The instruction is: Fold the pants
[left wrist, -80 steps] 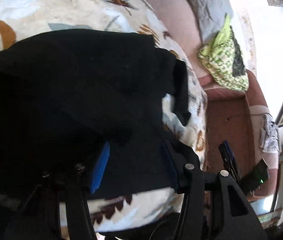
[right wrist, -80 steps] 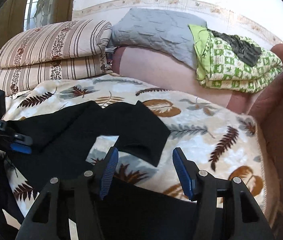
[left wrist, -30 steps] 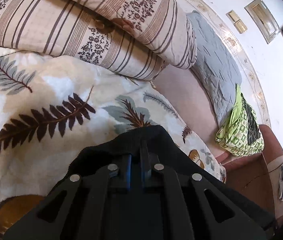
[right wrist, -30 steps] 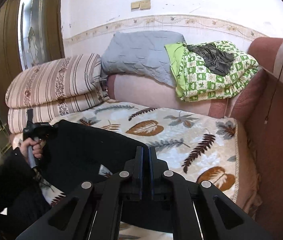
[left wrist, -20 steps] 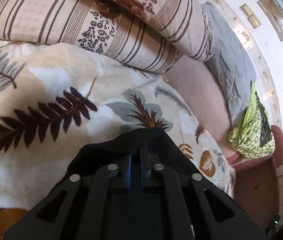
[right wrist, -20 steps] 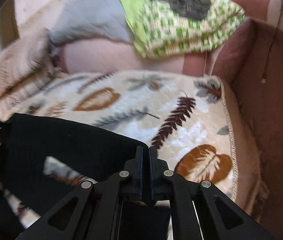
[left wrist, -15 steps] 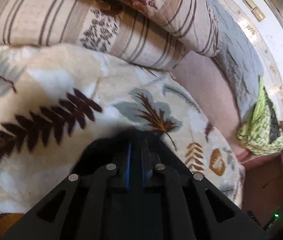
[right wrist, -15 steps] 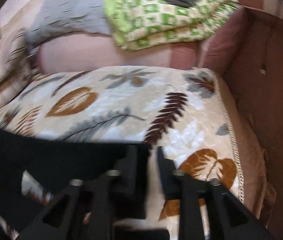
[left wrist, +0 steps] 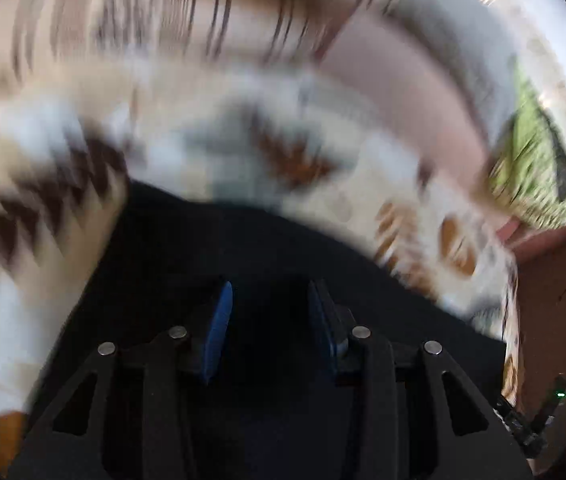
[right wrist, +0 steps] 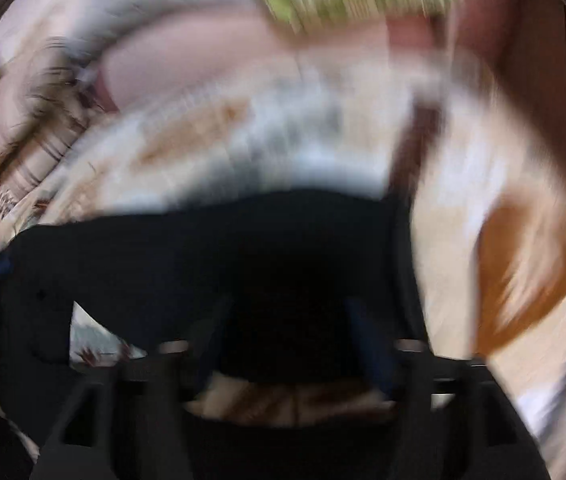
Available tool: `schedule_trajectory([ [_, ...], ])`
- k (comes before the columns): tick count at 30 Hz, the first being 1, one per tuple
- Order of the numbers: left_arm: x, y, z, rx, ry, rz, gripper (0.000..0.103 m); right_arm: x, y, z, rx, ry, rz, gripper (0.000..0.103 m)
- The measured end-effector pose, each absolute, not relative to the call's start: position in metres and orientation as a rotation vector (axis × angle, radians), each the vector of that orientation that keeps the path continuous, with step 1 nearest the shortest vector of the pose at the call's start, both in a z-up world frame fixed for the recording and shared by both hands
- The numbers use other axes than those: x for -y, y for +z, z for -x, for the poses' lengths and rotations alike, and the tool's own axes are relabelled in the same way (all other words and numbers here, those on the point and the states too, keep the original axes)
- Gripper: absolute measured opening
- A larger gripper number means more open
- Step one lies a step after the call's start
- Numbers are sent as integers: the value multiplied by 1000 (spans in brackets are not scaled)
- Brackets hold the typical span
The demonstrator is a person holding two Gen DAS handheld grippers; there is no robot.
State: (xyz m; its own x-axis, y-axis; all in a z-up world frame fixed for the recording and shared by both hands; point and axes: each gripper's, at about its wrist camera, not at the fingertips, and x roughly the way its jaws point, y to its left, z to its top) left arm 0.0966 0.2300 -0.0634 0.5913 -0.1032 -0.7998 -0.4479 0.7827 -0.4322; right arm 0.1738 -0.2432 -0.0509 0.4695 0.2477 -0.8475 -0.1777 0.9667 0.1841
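Both tongs released, black pants (left wrist: 267, 240) flat on leaf-print blanket (left wrist: 43, 208).
Left gripper (left wrist: 269, 312) view: 2 blue pads apart over cloth. Right gripper (right wrist: 287, 332) view only: pants (right wrist: 203, 248) long axis left-right, blanket showing under a gap. Heavy blur, waist/hem direction unclear.

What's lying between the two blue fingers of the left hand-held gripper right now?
In the left wrist view, only the black pants show between the blue fingers of the open left hand-held gripper.
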Motion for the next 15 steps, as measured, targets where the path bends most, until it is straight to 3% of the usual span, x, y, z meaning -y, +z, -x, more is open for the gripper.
schedule_trajectory([
  [1,-230,-62,-95,-912,225,670,36,242,-50,-170,-1003,279,-63,85],
  [5,-227,-63,-92,-897,223,661,42,216,-53,-167,-1021,277,79,103],
  [6,-225,-62,-92,-894,217,648,45,209,-56,-166,-1031,279,122,103],
  [8,-220,-61,-94,-890,189,627,65,205,-57,-165,-1030,267,154,103],
  [10,-208,-59,-105,-912,165,546,78,211,-58,-167,-1033,282,118,103],
  [13,-194,-50,-105,-940,179,431,79,210,-59,-166,-1026,292,133,103],
  [15,-208,-31,-89,-867,179,504,79,211,-56,-160,-1015,299,139,102],
])
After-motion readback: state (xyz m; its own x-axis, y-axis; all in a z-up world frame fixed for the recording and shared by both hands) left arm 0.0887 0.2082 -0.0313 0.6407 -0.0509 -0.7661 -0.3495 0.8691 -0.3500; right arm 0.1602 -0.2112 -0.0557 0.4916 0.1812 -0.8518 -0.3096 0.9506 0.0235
